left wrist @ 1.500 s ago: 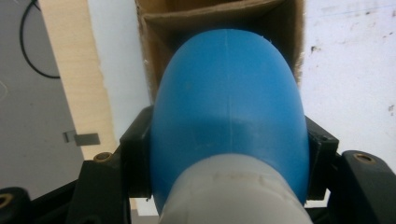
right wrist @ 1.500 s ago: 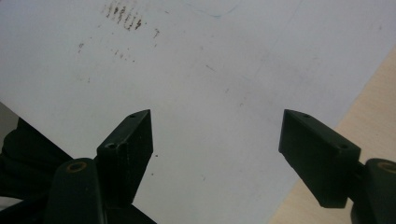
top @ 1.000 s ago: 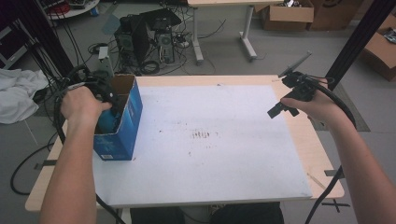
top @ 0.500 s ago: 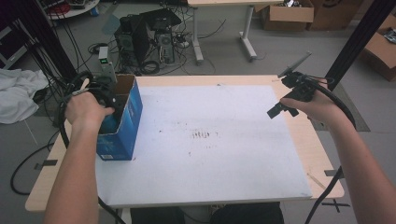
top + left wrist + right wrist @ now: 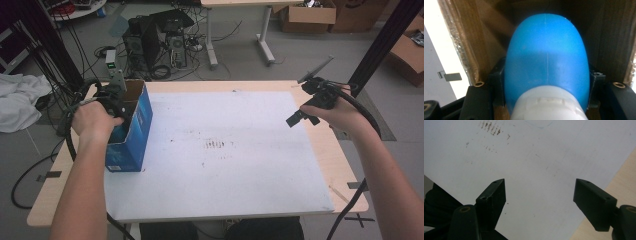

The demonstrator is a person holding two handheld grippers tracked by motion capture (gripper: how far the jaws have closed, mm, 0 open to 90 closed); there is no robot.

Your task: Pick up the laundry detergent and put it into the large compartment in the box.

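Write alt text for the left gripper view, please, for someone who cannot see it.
A blue bottle with a white cap is clamped between the two black jaws of the left tool, seen close up. Brown cardboard walls of an open box surround it, with a strip of white table at the left edge.

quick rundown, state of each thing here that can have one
left hand-held gripper: shut on the blue bottle, down inside the box
blue bottle: gripped at both sides, white cap on, inside the box
blue cardboard box: open at the top, upright on the table
right hand-held gripper: open, empty, held over the white table mat
white table mat: flat, lightly smudged
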